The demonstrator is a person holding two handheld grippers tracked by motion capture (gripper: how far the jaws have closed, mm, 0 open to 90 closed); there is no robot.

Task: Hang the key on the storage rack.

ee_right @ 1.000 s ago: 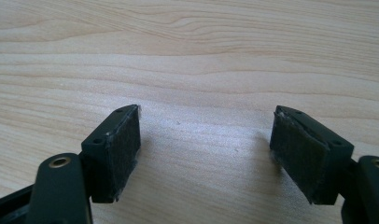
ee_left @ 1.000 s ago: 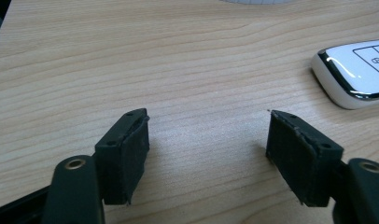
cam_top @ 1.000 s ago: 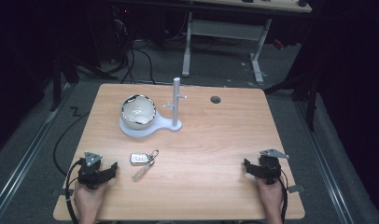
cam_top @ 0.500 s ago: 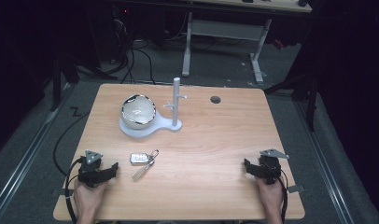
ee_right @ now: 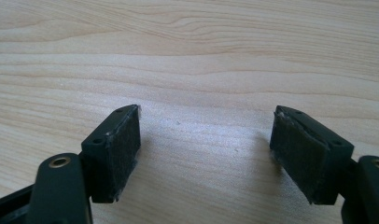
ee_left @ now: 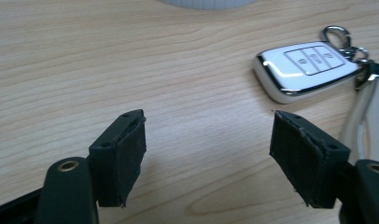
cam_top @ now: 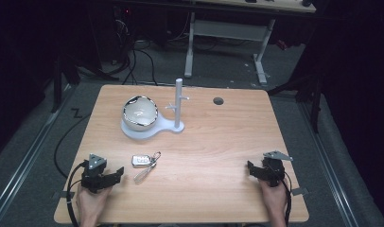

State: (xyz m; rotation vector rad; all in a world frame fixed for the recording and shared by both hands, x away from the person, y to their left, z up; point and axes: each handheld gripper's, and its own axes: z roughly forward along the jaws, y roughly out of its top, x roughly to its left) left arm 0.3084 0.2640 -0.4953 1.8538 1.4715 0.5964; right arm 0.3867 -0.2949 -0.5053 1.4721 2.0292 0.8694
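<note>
Just left of the key fob (cam_top: 141, 160), we rest our left gripper (cam_top: 115, 173) on the table (cam_top: 218, 142), jaws just opened wider, nothing between them. Well right of the fob, our right gripper (cam_top: 252, 169) lies level, jaws spread.

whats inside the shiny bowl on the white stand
From the high view, the bowl on the white stand looks empty: only its pale, reflective inside shows. Its near inner wall is hidden by the rim.

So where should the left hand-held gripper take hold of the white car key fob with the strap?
Probably across the white car key fob body's two long edges, coming down from above. It lies flat on the wooden table, and its ring and strap trail off one end, so the left hand-held gripper, jaws open, should avoid that end.
</note>
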